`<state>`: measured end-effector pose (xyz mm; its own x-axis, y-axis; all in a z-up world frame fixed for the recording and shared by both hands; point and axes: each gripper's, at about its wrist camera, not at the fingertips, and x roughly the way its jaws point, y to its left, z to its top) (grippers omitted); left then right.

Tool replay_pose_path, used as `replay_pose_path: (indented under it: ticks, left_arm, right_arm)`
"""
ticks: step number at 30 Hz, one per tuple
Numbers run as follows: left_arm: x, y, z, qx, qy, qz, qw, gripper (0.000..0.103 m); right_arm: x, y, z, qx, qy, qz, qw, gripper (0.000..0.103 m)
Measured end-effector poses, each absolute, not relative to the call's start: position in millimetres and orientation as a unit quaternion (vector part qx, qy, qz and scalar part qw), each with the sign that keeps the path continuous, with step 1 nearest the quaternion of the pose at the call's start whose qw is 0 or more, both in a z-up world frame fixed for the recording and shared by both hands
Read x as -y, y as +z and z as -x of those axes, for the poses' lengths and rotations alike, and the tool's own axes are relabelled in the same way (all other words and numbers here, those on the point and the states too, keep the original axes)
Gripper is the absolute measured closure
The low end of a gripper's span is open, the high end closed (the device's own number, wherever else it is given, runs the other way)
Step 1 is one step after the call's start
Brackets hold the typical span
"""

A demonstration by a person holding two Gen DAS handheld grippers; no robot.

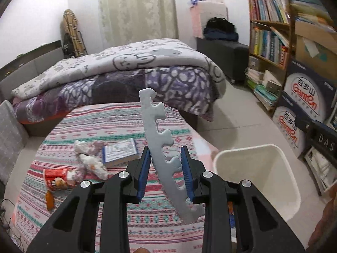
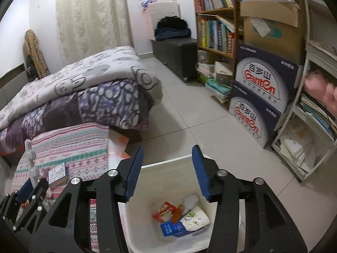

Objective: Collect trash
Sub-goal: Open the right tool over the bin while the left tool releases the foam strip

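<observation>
On the striped pink-and-teal patterned mat (image 1: 118,126) lie, from the left, a red paper cup (image 1: 56,178) tipped on its side, crumpled white-and-pink tissue (image 1: 90,160) and a small blue-edged book (image 1: 120,151). The left tool (image 1: 165,166) holds a long grey foam strip with puzzle-shaped notches (image 1: 160,139). The strip stands nearly upright, leaning slightly, its knobbed edge facing right. The blue pads (image 1: 186,168) sit against its sides, though the grip looks loose. To the right stands the white plastic bin (image 1: 280,168). The right tool (image 2: 166,170) hangs directly above that bin (image 2: 147,227), fingers spread wide with nothing between them. Inside lie a red snack wrapper (image 2: 165,210), a blue packet (image 2: 171,228) and a white tissue pack with green print (image 2: 195,219).
</observation>
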<state>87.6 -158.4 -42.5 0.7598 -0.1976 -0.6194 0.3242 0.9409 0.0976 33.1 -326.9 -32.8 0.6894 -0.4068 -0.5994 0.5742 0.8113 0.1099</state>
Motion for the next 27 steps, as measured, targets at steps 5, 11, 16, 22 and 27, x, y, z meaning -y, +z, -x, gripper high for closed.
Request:
replay_pose_path:
  ticks: [5, 11, 16, 22, 27]
  left_arm:
    - [173.2, -46.0, -82.7, -0.32, -0.157, -0.104, 0.929, 0.073]
    - [191.1, -48.4, -79.0, -0.328, -0.181, -0.103, 0.922, 0.073]
    - [206.0, -52.1, -78.8, -0.347, -0.212, -0.092, 0.909, 0.072]
    - [223.0, -57.4, -76.8, -0.363, -0.245, -0.082, 0.895, 0.071]
    - [230.2, -59.9, -77.3, -0.382, -0.283, -0.062, 0.878, 0.068]
  right_arm:
    - [343.4, -33.8, -24.9, -0.284, -0.287, -0.159, 0.901, 0.048]
    - [356.1, -34.7, -16.0, -0.277, -0.304, -0.161, 0.897, 0.037]
    - [365.3, -35.8, -9.1, -0.272, -0.323, -0.159, 0.893, 0.026]
    - [380.2, -37.9, -1.8, -0.27, -0.339, -0.171, 0.885, 0.022]
    - [385.9, -37.9, 0.9, -0.267, -0.346, -0.176, 0.882, 0.017]
